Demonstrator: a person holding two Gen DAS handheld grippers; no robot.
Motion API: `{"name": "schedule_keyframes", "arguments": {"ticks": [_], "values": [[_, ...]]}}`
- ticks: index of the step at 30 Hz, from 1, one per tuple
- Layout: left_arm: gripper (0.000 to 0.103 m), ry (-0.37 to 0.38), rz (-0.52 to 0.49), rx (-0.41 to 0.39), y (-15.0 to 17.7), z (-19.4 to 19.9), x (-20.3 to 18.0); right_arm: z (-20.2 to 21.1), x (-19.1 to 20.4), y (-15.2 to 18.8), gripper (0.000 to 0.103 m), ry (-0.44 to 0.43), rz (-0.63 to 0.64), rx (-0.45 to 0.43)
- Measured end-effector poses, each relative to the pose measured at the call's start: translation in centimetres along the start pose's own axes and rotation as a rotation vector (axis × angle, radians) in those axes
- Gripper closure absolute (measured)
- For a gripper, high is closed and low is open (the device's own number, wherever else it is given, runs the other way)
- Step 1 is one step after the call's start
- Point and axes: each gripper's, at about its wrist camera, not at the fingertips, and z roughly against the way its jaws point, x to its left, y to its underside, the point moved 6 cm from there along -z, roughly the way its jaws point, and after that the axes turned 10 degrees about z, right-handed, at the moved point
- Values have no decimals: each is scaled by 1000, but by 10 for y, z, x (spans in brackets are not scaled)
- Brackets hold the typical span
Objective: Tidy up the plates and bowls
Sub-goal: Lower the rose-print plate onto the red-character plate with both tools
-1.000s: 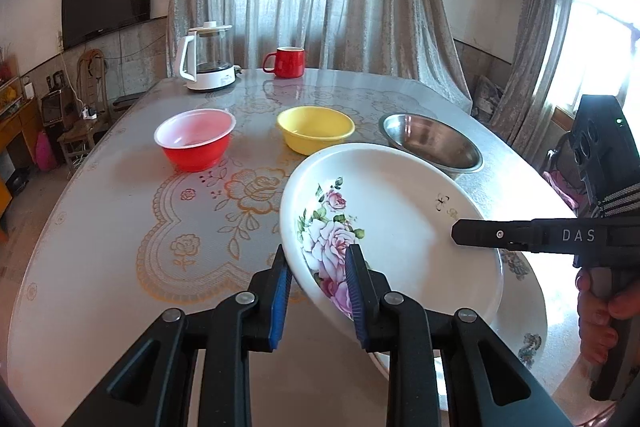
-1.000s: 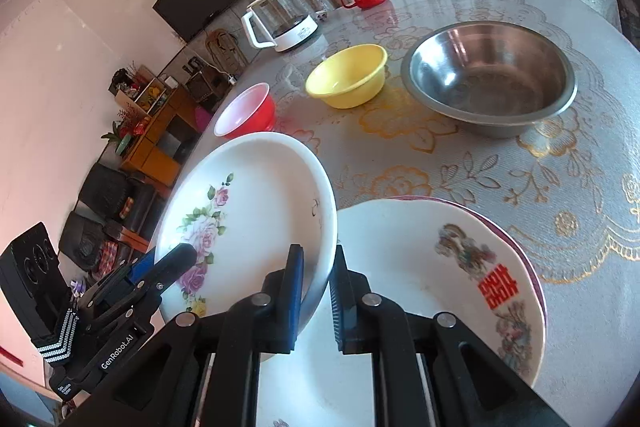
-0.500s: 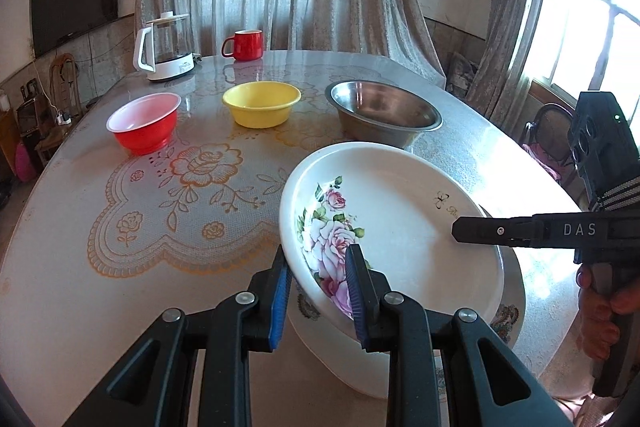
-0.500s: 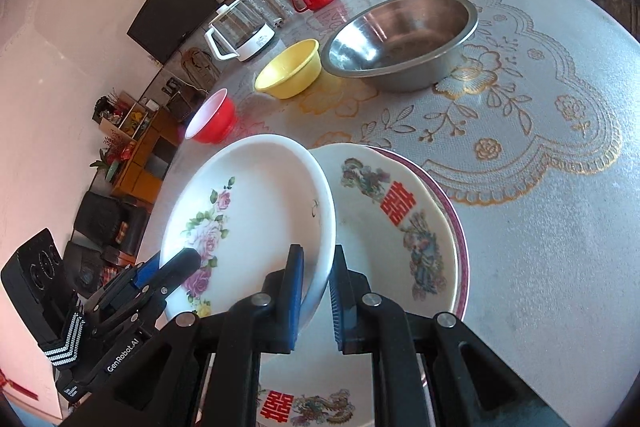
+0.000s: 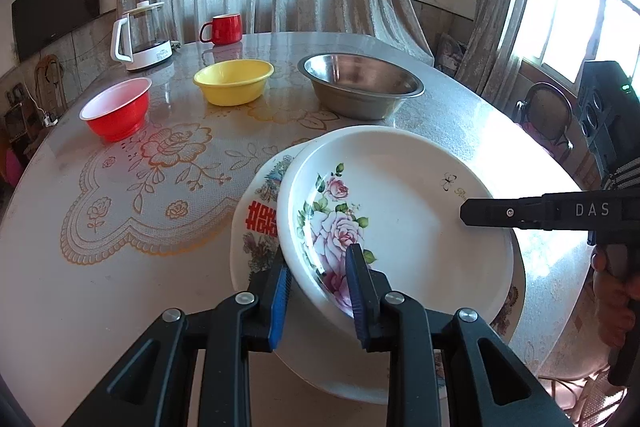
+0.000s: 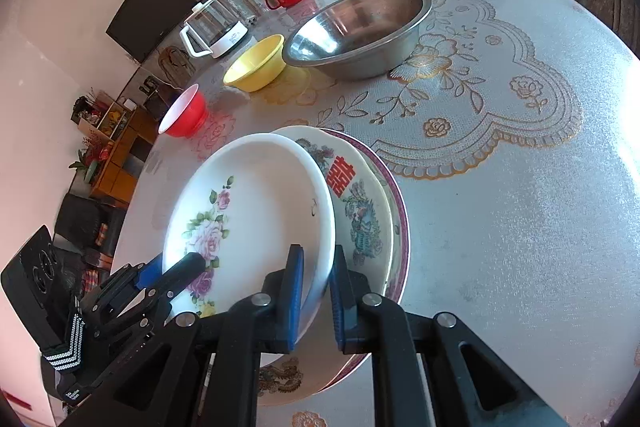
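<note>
Both grippers, left [image 5: 318,281] and right [image 6: 316,291], fingers clamped on the rose plate's [image 5: 400,211] rims, hold it tilted over the desk-edge stack [image 6: 360,203]; next, level, lower, release.

Both wrist views, same rose plate [image 5: 400,211]

Count on the bench [image 5: 100,291]: three plates [image 6: 256,211] stacked, three bowls [image 5: 234,81], one red mug [image 5: 224,29], one kettle [image 5: 142,35]. Two tools [image 5: 318,291] present.
</note>
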Motion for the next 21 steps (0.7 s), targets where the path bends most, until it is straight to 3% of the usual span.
{"name": "schedule_keyframes", "arguments": {"ticks": [11,21], "values": [[74,-10,-17,1,1,0,0,3,11,0,89,122,93,13],[74,-2,-17,13,2,2,1,10,13,0,88,183,151,23]]}}
